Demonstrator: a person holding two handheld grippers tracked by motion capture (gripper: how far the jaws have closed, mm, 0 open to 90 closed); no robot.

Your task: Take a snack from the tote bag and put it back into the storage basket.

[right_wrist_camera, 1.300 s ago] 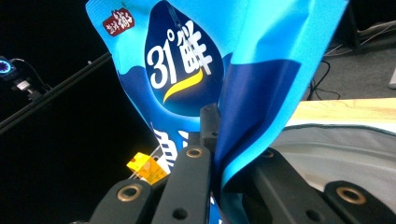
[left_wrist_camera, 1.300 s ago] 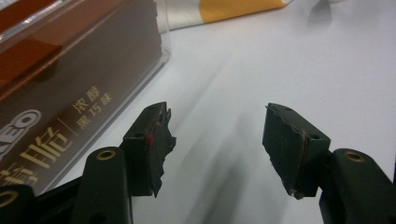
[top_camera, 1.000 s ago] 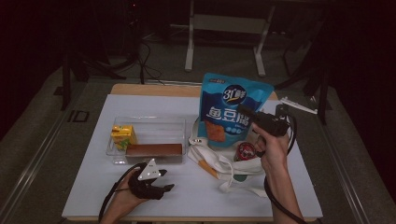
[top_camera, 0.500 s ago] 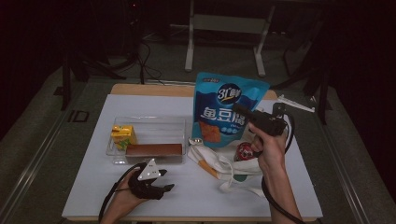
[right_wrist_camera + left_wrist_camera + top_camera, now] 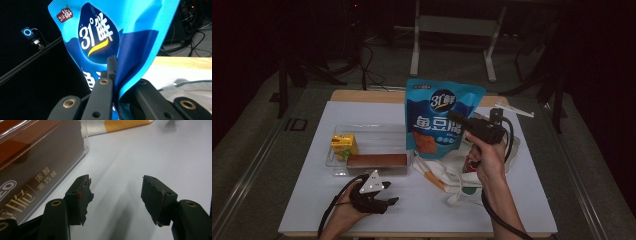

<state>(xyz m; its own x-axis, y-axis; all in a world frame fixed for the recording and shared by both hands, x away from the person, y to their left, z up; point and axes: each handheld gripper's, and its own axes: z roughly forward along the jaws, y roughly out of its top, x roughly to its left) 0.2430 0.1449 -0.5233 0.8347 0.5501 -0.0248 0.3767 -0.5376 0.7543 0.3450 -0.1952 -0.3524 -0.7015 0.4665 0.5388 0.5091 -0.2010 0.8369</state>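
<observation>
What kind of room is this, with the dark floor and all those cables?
Probably a lab or recording studio, not a home. A white table stands on a dark floor with loose cables, a small camera sits on a rail, and a metal stand waits behind.

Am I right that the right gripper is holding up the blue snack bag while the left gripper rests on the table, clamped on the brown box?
Not quite. The right gripper does hold up the blue snack bag, and the left gripper rests on the table, but it is not clamped on the brown box. The left gripper view shows its jaws open over bare table, with the box off to one side.
</observation>
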